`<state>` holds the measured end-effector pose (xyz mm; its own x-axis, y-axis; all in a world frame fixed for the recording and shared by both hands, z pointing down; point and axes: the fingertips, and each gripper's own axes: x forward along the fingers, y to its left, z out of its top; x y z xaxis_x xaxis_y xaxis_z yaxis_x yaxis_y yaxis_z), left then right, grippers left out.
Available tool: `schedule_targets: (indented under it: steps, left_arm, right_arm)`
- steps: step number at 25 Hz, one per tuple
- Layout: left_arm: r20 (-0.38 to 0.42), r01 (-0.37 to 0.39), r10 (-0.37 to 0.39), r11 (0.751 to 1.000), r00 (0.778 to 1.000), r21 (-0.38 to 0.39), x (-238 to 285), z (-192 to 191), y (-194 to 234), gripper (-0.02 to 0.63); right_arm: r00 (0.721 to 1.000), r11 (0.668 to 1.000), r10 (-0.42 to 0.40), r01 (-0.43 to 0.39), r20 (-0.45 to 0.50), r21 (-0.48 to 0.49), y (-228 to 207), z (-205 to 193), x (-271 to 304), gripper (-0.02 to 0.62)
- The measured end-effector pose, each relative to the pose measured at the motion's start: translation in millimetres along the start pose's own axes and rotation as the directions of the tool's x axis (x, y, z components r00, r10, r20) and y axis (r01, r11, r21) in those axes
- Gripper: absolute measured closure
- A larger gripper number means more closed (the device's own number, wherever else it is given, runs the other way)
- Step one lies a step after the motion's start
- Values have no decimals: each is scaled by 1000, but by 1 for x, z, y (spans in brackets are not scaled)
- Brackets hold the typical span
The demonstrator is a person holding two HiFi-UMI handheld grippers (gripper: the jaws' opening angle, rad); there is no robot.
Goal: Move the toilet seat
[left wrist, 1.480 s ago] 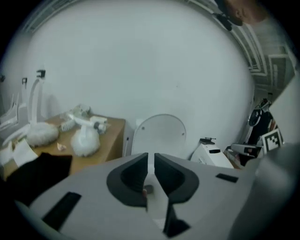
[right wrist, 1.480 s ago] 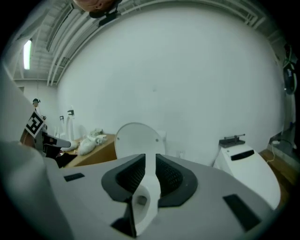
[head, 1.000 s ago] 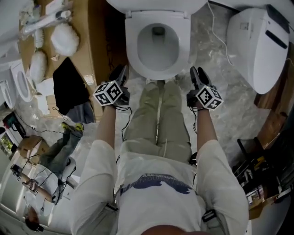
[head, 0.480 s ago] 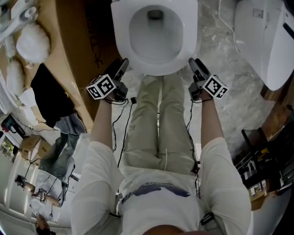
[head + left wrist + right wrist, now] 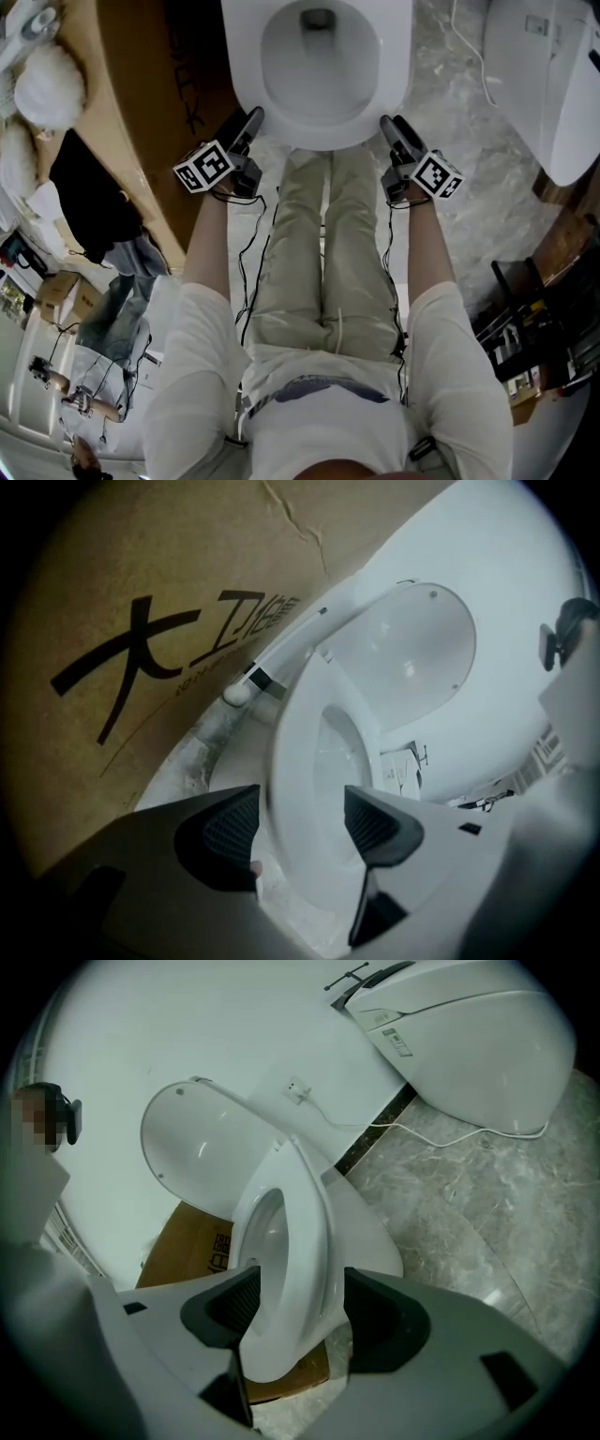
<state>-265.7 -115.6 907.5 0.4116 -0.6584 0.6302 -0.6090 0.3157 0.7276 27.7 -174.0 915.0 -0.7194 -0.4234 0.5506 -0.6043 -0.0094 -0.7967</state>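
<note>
Now, toilet seat [image 5: 323, 136] axis: front-to-back, nose toward person, down flat.
Look: glossy white oval ring.
left gripper [image 5: 251, 122], right gripper [image 5: 388, 127]: jaws just been opening, seat rim between, unclamped.

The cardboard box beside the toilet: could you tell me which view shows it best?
The left gripper view: the box fills its left half, print clear. Head view: a brown slab; right gripper view: a corner.

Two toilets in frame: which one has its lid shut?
The right-hand toilet at the head view's edge, closed on top. The middle toilet has its bowl exposed and its lid raised.
</note>
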Motion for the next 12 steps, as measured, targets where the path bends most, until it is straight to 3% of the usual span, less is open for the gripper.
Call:
schedule_targets:
  steps: [12]
  left_arm:
    - [1, 55, -55, 996, 998, -68, 5, -4, -4, 334]
  right_arm:
    - [997, 996, 76, -76, -1, 39, 12, -2, 11, 304]
